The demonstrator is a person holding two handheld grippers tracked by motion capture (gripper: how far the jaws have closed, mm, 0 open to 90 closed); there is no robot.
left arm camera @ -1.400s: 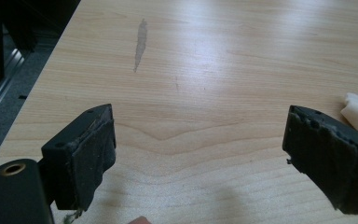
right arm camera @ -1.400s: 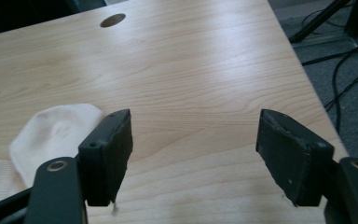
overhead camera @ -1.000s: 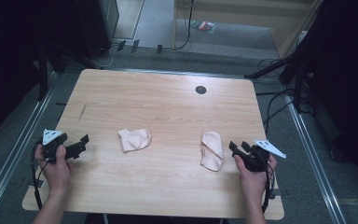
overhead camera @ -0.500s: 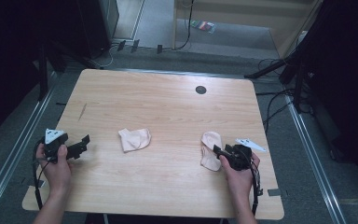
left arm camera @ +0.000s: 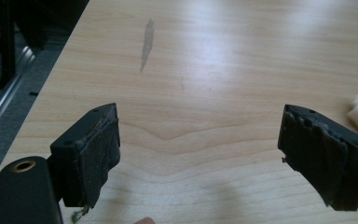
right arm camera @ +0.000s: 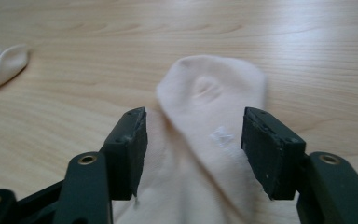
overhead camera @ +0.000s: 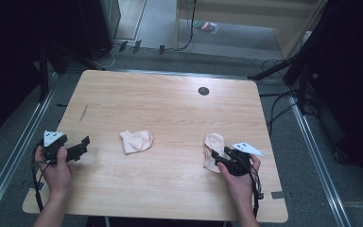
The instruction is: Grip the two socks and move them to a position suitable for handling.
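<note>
Right tongs straddle sock at bench's right edge

Right tongs (right arm camera: 193,154) low, open, jaws either side of pale sock (right arm camera: 209,140). Left tongs (left arm camera: 200,158) open wide over bare bench (overhead camera: 170,109) near left edge. Second sock (overhead camera: 136,141) mid-bench.

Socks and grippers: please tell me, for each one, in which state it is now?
Right sock: flat on the table, one end between the right gripper's open jaws.
Left sock: folded over, lying free near the table's middle.
Right gripper: open, jaws on either side of the right sock, not closed on it.
Left gripper: open wide, holding nothing, over bare wood.
</note>
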